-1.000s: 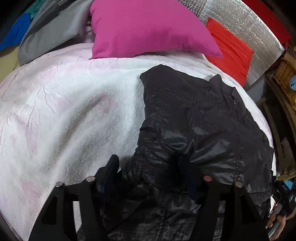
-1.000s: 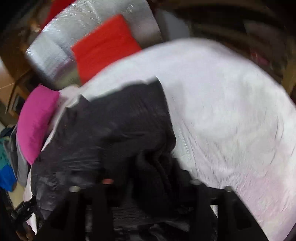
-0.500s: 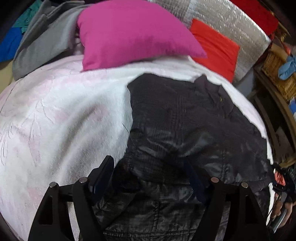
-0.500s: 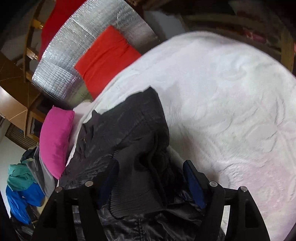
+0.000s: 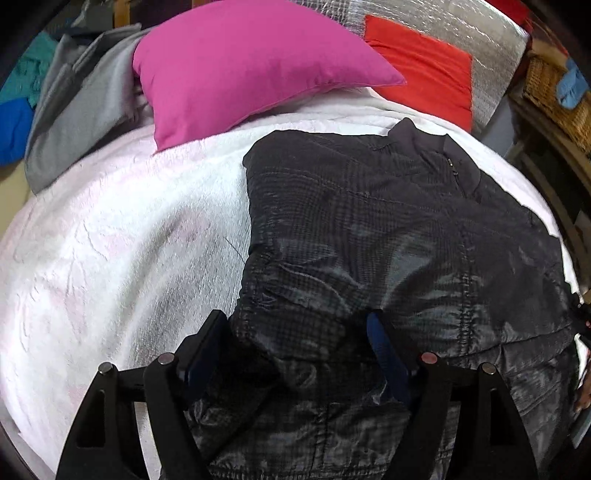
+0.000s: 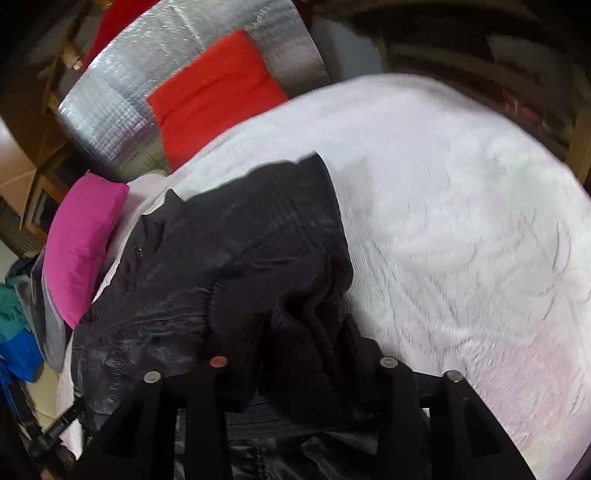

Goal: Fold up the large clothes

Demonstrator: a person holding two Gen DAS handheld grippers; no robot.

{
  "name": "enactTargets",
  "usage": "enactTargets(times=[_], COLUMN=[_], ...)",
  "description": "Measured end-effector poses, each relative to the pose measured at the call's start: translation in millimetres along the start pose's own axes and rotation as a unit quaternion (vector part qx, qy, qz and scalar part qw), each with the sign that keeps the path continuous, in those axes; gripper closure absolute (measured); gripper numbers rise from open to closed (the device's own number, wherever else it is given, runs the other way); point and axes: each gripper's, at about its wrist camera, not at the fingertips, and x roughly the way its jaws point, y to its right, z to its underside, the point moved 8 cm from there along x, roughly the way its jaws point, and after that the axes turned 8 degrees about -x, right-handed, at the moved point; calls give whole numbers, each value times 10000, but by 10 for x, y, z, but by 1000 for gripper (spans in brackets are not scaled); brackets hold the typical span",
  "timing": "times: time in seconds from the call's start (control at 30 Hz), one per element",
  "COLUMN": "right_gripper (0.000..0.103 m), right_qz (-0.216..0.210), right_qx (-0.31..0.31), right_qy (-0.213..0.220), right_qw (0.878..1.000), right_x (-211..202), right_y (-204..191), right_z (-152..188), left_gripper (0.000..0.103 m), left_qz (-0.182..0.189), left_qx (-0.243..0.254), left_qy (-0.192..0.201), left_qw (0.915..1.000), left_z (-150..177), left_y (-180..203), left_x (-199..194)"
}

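A black quilted jacket [image 5: 369, 229] lies on a white blanket [image 5: 110, 240], collar toward the pillows; its near part is folded up over itself. My left gripper [image 5: 295, 339] stands open with the jacket's folded edge bunched between its fingers. In the right wrist view the jacket [image 6: 240, 240] lies left of centre. My right gripper [image 6: 295, 350] is open too, with a bunched sleeve fold lying between its fingers.
A magenta pillow [image 5: 251, 62] and a red cushion [image 5: 424, 70] lean on a silver foil panel [image 5: 480, 29] at the bed's head. Grey and blue clothes [image 5: 66, 103] are piled at far left. A wicker basket [image 5: 554, 92] stands at right. The white blanket [image 6: 461, 221] stretches right.
Both grippers have drawn back toward the near edge of the bed. The folded jacket part lies flatter and the collar has come into view.
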Motion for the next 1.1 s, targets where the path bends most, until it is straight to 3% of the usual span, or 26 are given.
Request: enactTargets(times=[0.13, 0.47, 0.67, 0.87, 0.97, 1.03, 1.1], right_gripper=[37, 34, 33, 33, 33, 33, 33], right_qz=[-312, -902, -1109, -1302, -1433, -1545, -1691], right_qx=[245, 372, 246, 200, 249, 345, 547], right_qy=[111, 620, 535, 324, 183, 53, -98], right_qw=[9992, 9933, 9921, 9908, 9892, 9874, 9840], right_x=[-254, -871, -961, -879, -772, -693, -602], right_y=[-32, -295, -453, -605, -653, -661, -652], right_z=[2, 131, 331, 472, 511, 540, 570], left_gripper=[25, 25, 25, 25, 25, 25, 25], left_qz=[-187, -605, -640, -546, -405, 178, 815], left_qx=[190, 811, 977, 972, 944, 681, 321], left_qy=[150, 811, 1119, 1179, 1009, 433, -183], left_qw=[9995, 9916, 9868, 9867, 9896, 9966, 9960], left_z=[-3, 63, 144, 189, 244, 324, 408], left_y=[25, 152, 199, 244, 271, 292, 326], left_x=[-41, -350, -561, -647, -622, -524, -426])
